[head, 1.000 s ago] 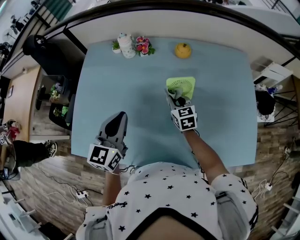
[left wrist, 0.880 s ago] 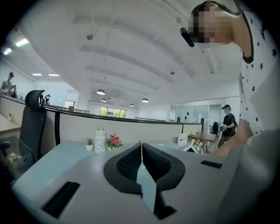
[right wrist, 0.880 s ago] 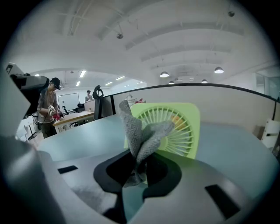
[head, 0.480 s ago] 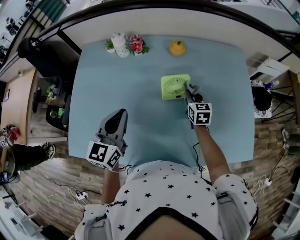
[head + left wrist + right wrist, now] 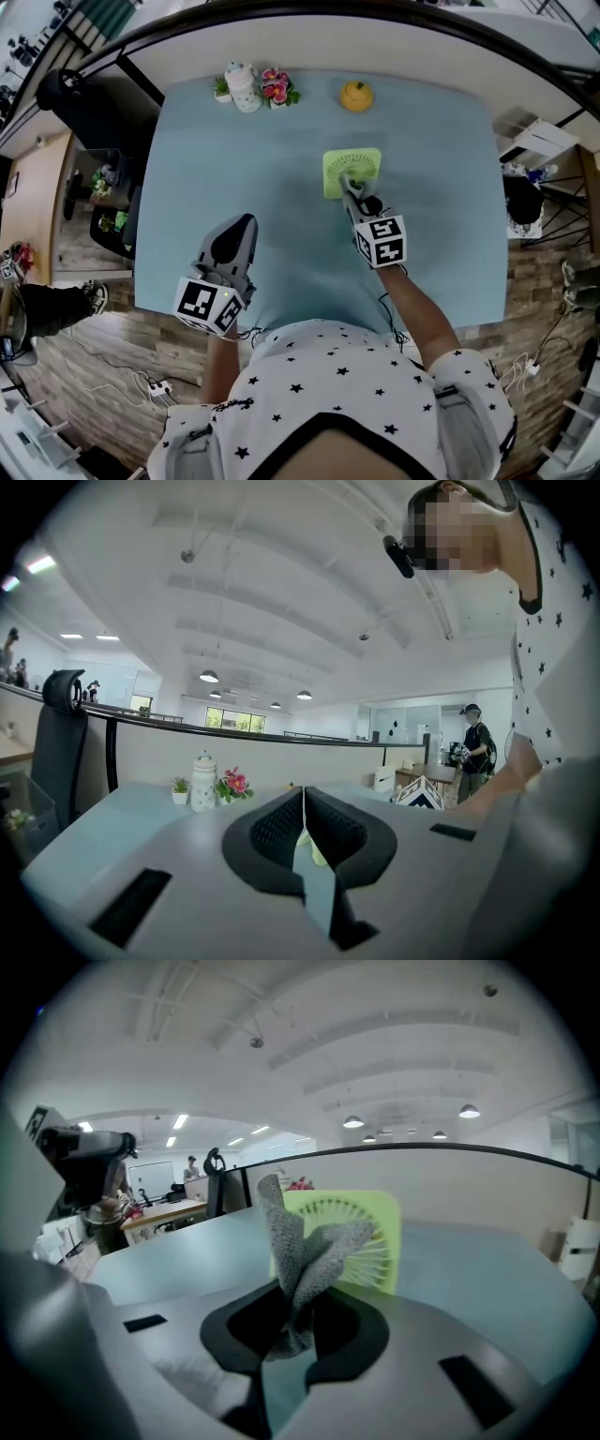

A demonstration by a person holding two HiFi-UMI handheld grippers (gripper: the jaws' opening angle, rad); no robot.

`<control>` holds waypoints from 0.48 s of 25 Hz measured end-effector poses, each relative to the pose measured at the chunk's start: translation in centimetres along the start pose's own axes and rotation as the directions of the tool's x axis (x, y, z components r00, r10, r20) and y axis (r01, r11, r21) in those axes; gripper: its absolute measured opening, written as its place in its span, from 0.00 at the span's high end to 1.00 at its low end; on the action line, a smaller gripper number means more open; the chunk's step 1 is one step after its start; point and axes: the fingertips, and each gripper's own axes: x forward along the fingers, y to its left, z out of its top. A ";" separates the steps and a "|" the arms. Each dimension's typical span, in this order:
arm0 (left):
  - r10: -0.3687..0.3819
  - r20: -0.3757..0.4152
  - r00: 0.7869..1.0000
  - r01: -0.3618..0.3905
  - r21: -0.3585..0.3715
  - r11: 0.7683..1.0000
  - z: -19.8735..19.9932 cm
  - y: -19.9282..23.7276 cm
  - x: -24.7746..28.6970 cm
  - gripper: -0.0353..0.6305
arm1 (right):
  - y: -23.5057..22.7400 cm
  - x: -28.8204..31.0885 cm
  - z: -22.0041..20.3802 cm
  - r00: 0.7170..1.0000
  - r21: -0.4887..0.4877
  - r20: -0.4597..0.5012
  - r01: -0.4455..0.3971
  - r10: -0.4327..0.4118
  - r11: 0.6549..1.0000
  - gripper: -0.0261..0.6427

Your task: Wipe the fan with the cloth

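Observation:
A small light-green square fan (image 5: 352, 172) stands upright on the pale blue table (image 5: 234, 178). My right gripper (image 5: 354, 194) sits just in front of it, shut on a grey knitted cloth (image 5: 302, 1256) that sticks up between the jaws and lies against the fan's grille (image 5: 364, 1239). My left gripper (image 5: 233, 246) hangs over the table's near left part, well apart from the fan, its jaws shut with nothing in them (image 5: 302, 841).
At the table's far edge stand a white jar (image 5: 241, 87), a small potted plant with pink flowers (image 5: 275, 88) and a yellow round object (image 5: 355, 96). A black office chair (image 5: 70, 103) stands left of the table. A partition runs behind the table.
My right gripper with the cloth swung from the fan's front to its right side, then back left to the front. The fan turned a little. The left gripper stayed put.

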 end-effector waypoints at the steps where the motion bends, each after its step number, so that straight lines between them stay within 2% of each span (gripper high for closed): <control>1: 0.002 0.001 1.000 -0.002 0.000 1.000 0.0 0.1 -0.1 0.90 | 1.5 0.6 0.0 0.999 -0.040 -0.008 -0.033 0.033 0.999 0.88; 5: 0.020 0.001 1.000 -0.020 -0.001 1.000 0.0 0.4 -0.9 0.90 | 5.7 2.8 -0.9 0.993 -0.245 -0.078 -0.108 0.091 0.964 0.88; 7: 0.036 -0.001 0.999 -0.036 -0.002 0.999 0.0 0.7 -1.4 0.90 | 6.4 3.7 -1.7 0.989 -0.338 -0.119 -0.119 0.083 0.933 0.88; 12: 0.074 -0.004 0.997 -0.074 -0.009 0.997 -0.5 1.3 -2.4 0.90 | 5.5 4.6 -3.3 0.984 -0.488 -0.174 -0.115 0.032 0.865 0.88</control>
